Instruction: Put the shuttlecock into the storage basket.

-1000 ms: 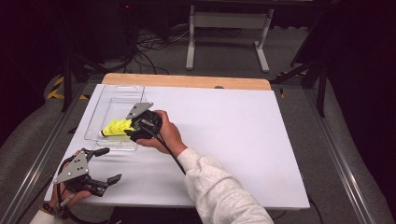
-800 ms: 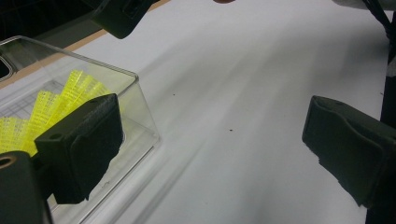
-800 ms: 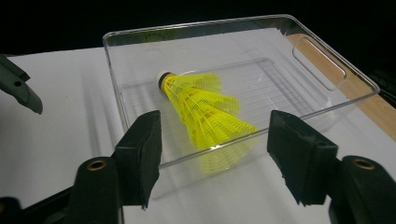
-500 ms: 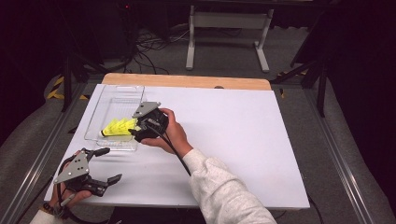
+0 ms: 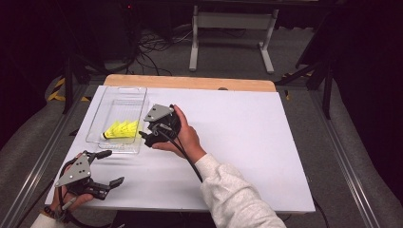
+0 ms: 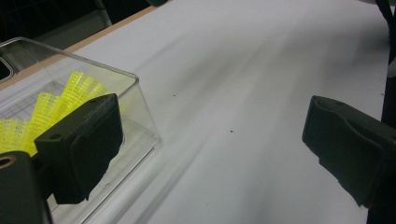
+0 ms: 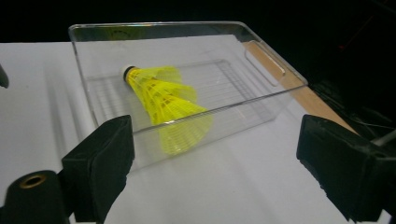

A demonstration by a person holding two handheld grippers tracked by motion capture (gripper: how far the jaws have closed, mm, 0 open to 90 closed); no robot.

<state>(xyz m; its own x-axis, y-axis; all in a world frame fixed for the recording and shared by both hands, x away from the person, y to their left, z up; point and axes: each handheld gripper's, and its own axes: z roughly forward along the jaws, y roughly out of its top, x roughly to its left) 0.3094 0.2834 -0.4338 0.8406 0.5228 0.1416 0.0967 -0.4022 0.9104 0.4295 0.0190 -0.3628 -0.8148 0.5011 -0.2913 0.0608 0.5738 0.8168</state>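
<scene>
The shuttlecock already lies inside the clear tray on the desk, so the placing looks done. The right tool has just been opening, nothing between its jaws, beside the tray. The left tool rests apart, empty.

Black tongs — grey three-cornered top plates, trailing black cables (brass-ringed screw holes) — light grey sleeve.
</scene>
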